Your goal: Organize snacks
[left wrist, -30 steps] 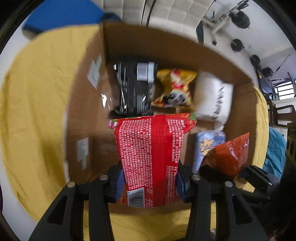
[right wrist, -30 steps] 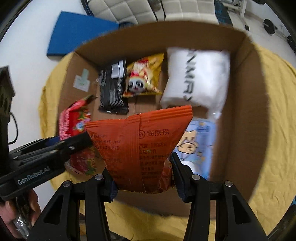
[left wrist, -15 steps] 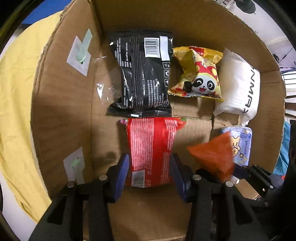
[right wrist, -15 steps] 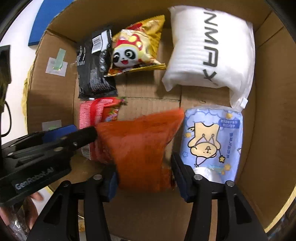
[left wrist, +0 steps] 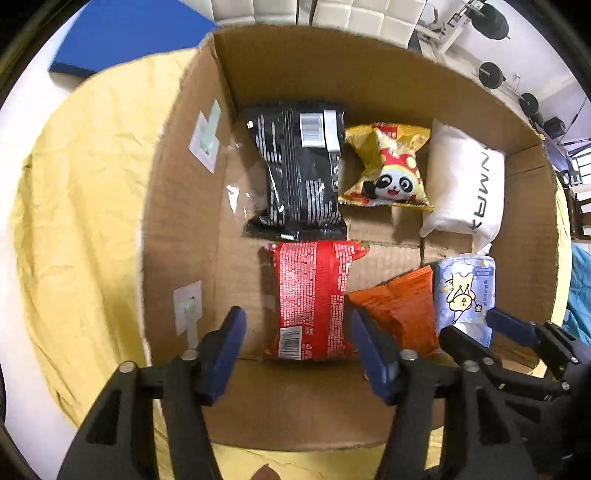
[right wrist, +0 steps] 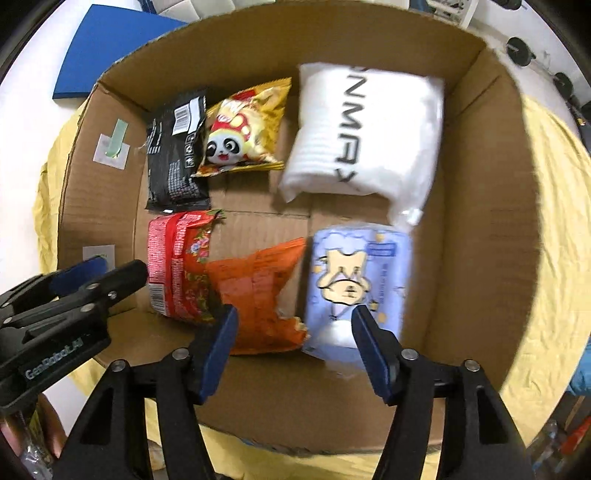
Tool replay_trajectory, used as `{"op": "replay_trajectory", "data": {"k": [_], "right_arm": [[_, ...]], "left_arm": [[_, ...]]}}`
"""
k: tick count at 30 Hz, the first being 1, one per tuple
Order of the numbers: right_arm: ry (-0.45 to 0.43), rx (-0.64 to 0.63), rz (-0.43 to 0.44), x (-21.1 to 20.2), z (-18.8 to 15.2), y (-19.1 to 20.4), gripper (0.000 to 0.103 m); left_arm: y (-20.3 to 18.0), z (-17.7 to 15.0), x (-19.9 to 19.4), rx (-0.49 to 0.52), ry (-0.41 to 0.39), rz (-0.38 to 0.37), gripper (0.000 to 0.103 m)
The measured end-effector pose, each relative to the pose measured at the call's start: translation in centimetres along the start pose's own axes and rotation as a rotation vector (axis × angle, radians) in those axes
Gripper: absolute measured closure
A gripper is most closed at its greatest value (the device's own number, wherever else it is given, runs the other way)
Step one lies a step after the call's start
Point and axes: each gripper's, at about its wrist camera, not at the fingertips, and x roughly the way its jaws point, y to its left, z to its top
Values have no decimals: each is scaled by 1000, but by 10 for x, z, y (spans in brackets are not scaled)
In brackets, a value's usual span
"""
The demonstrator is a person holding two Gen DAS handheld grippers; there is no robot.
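Several snack packets lie flat inside a cardboard box. A red packet rests at the front left, an orange packet beside it, then a pale blue packet. Behind lie a black packet, a yellow panda packet and a white pack. My left gripper hangs open above the red packet. My right gripper stands open over the orange and blue packets. Neither holds anything.
The box sits on a yellow cloth. A blue mat lies on the white floor behind it. Dumbbells stand at the far right. White labels stick to the box's left wall.
Both grippers lowered their packets into the box, opened and let go. The red and orange packets now lie on the box floor, and both grippers have drawn back upward.
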Motion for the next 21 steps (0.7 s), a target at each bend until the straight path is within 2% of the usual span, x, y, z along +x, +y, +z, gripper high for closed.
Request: {"op": "replay_trajectory", "data": {"k": [2, 4, 6, 7, 10, 17, 21], "right_arm": [[-14, 4, -25, -6, 0, -3, 27], [-31, 12, -32, -13, -3, -9, 19], [-45, 20, -39, -17, -6, -15, 7], [-49, 19, -45, -17, -8, -15, 6], [-66, 28, -65, -32, -21, -23, 0], [-108, 52, -67, -59, -36, -37, 0], [-142, 56, -63, -78, -43, -41, 0]], "left_arm": [[-2, -3, -7, 2, -28, 24, 38], [-3, -6, -15, 4, -52, 40, 17], [0, -7, -21, -2, -78, 37, 11], [1, -7, -24, -3, -88, 44, 8], [0, -10, -35, -1, -121, 54, 4], [-10, -15, -39, -4, -170, 49, 3], [-17, -21, -57, 8, -204, 45, 3]]}}
